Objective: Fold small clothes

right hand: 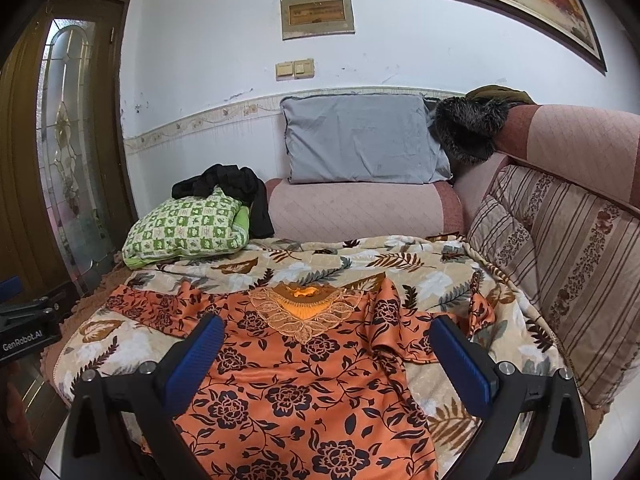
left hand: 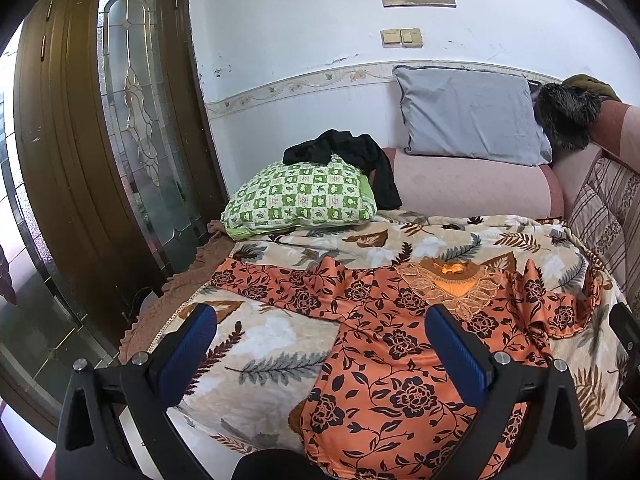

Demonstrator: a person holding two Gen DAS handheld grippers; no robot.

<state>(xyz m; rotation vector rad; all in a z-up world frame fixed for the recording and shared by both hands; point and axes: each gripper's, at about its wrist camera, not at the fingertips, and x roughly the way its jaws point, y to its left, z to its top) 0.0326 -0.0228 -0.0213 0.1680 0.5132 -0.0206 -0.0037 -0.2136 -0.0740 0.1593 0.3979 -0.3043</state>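
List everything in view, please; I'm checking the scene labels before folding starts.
orange floral top: 1, orange with dark flowers, spread on the blanket
leaf-print blanket: 1, beige and brown, covering the sofa seat
checked pillow: 1, green and white, far left
black garment: 1, draped over that pillow
grey pillow: 1, on the sofa arm
fur-trimmed garment: 1, dark, on the sofa back
left gripper: blue pads, open
right gripper: blue pads, open

Soft even daylight, sharp, fisheye-warped dark edges
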